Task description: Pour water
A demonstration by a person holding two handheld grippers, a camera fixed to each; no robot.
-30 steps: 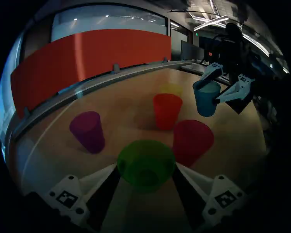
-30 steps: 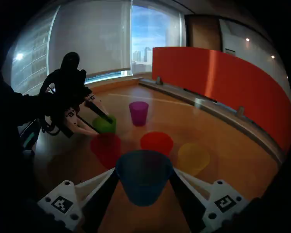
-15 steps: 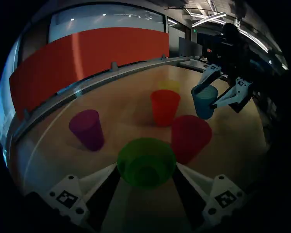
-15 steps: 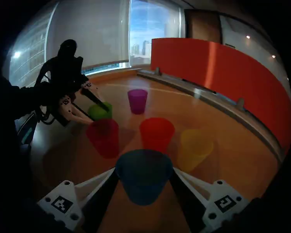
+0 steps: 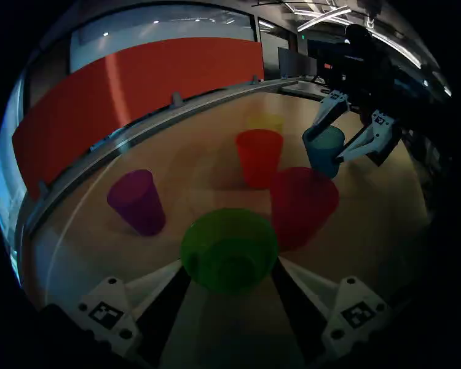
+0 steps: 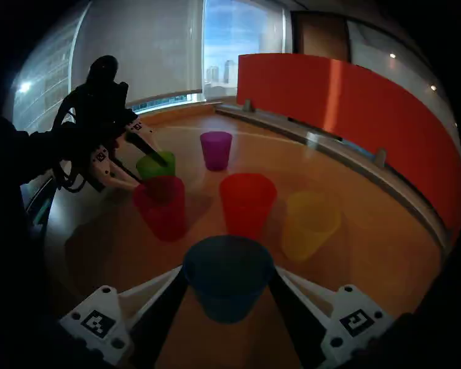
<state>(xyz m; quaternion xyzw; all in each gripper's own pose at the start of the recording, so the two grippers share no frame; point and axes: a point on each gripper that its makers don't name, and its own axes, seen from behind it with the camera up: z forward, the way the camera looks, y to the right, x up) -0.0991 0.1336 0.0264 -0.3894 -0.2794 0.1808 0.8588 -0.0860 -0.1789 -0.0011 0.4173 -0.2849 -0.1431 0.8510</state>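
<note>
My left gripper (image 5: 229, 270) is shut on a green cup (image 5: 229, 249), held upright low over the wooden table (image 5: 187, 160). My right gripper (image 6: 228, 280) is shut on a blue cup (image 6: 228, 273), also upright. In the left gripper view the right gripper (image 5: 347, 132) carries the blue cup (image 5: 323, 149) at the far right. The right gripper view has the left gripper (image 6: 126, 161) with the green cup (image 6: 155, 165) at the left. Between them stand a dark red cup (image 5: 302, 205), an orange-red cup (image 5: 259, 157), a yellow cup (image 6: 308, 222) and a purple cup (image 5: 136, 201).
A long red partition (image 5: 138, 86) on a grey rail runs along the table's far side. A person's dark arm and sleeve (image 6: 40, 154) hold the left gripper at the left. Windows (image 6: 230, 49) lie beyond the table end.
Both grippers have sunk lower toward the table with their cups, and the standing cups now look taller. The blue cup has dropped closer to the dark red and orange-red cups.
</note>
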